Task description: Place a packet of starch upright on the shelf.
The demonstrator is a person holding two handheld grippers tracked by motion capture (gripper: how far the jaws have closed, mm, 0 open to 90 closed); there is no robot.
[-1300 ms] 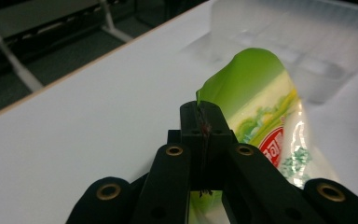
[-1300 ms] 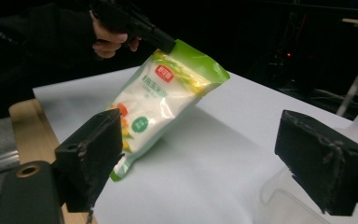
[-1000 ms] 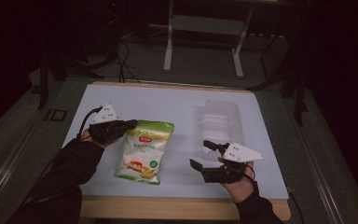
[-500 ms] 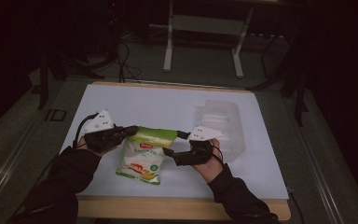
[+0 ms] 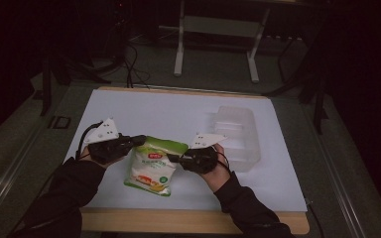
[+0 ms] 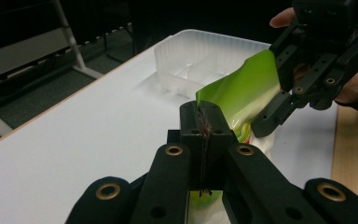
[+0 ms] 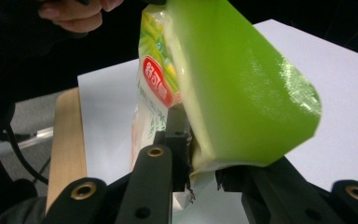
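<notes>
Snack bag (image 5: 150, 166) sits near the table's (image 5: 144, 106) front edge, green top raised. Your left gripper (image 6: 204, 122) is clamped tight on its top corner; your right gripper (image 7: 200, 161) looks to be pinching the opposite edge. Clear tray (image 5: 234, 135) waits toward the right edge.

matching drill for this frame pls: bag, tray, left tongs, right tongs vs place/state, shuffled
Things:
1. snack bag
2. clear tray
3. left tongs
4. right tongs

States:
A. shut on the bag's top left edge
B. sits empty on the white sheet, to the right
C. green and white, held at both sides
D. grips the bag's right edge

Pairs: 1-C, 2-B, 3-A, 4-D
</notes>
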